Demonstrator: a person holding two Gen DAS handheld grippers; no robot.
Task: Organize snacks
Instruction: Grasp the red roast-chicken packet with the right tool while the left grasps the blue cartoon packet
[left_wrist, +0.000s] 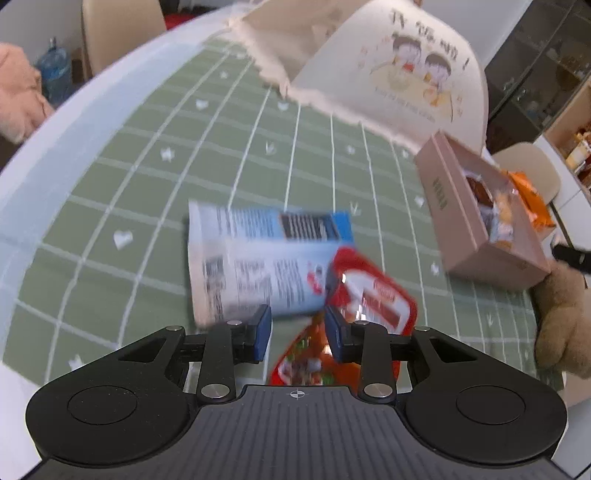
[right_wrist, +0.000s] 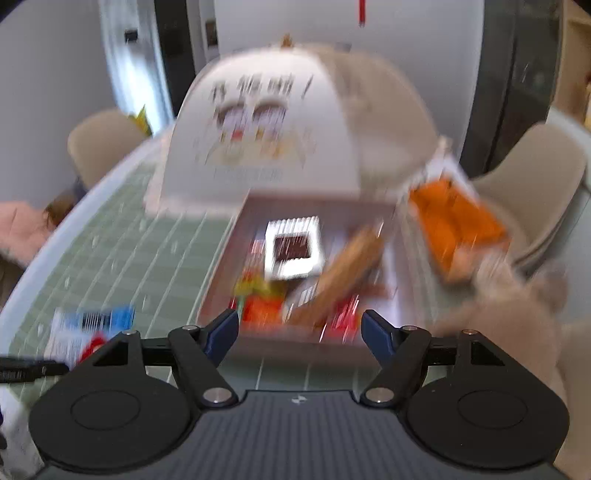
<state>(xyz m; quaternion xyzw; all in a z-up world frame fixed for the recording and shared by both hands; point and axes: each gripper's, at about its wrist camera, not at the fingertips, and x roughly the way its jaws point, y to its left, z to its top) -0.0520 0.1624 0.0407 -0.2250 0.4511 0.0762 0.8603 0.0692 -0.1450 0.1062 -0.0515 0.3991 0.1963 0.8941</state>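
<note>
My left gripper is open over a red snack packet on the green checked tablecloth. A blue and white snack packet lies just beyond it, partly under the red one. A pink open box with several snacks stands at the right. My right gripper is open and empty, just short of the pink box, which holds several snacks. The blue and white packet shows at the left of the right wrist view. The right wrist view is blurred.
A cream mesh food cover with a cartoon print stands behind the box. An orange snack bag lies right of the box. A brown plush toy sits at the right. Chairs surround the round table.
</note>
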